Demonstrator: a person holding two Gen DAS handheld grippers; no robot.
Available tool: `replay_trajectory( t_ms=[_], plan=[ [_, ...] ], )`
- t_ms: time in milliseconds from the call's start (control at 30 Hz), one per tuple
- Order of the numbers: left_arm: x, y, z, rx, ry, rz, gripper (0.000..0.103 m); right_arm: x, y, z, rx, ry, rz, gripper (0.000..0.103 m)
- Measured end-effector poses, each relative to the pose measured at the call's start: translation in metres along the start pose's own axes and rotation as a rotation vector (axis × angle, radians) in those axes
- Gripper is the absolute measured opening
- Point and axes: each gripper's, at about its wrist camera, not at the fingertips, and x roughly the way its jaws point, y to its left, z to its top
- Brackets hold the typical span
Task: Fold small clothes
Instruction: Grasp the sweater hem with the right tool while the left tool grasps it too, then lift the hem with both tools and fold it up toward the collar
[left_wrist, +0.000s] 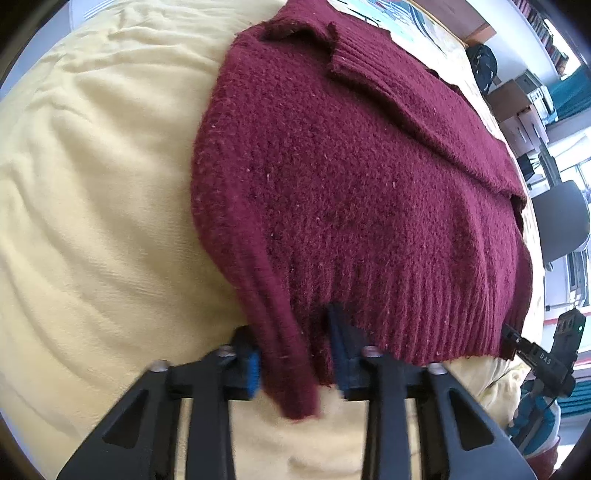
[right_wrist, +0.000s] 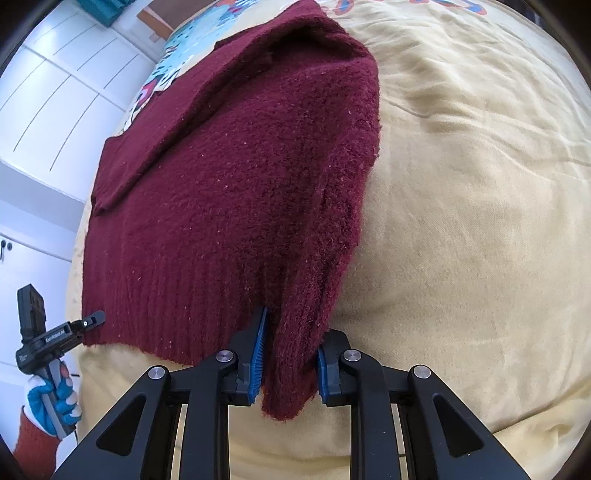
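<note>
Left hand-held gripper (left_wrist: 295, 354) clamps maroon sweater (left_wrist: 351, 184) hem on yellow bedding (left_wrist: 92, 184).
</note>
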Motion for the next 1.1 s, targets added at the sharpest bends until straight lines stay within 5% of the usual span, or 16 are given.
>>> replay_trajectory(
  t_ms=[200,1100],
  plan=[
    [-0.011,0.004,-0.003,-0.014,-0.034,-0.014,0.009,-0.005,-0.001,0.001,-0.025,-0.016,0.006,0.013],
    [-0.052,0.005,0.031,-0.049,-0.16,-0.108,0.009,-0.032,0.008,0.03,-0.117,-0.067,0.06,0.011]
  ],
)
